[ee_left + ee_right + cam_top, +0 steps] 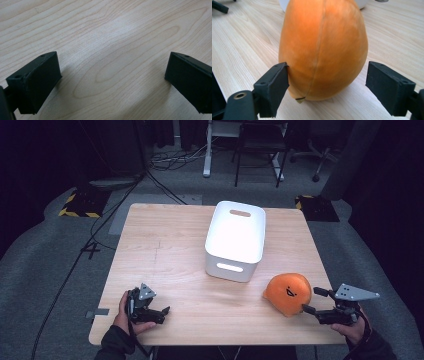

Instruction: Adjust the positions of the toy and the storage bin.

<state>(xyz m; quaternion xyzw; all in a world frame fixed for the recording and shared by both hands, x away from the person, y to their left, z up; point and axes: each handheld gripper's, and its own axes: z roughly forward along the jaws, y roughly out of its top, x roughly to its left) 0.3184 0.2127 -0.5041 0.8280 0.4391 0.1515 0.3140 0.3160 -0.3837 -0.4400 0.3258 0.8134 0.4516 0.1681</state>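
1. The orange plush (288, 292) lies on the table (165, 245) at about 4 o'clock from its centre, just near the white bin (235, 240), which stands at about 1 o'clock.
2. The right gripper (312, 301) is at the plush's 3 o'clock side, jaws spread wide around it. In the right gripper view one pad touches the plush (322, 47) on the left, while the other stands a little apart on the right.
3. The step in hand looks like the grasp. Ease the gripper further forward so both pads sit past the widest part, not at the narrow end.
4. Centre the seam between the jaws before squeezing; otherwise the touching pad will likely shove the plush sideways.
5. Close slowly; the soft body should give, so squeeze until it dents.
6. Keep the pads just above the wood to avoid scraping.
7. The left gripper (159, 312) rests at 7 o'clock, jaws wide over bare table (112, 37), holding nothing; leave it there.
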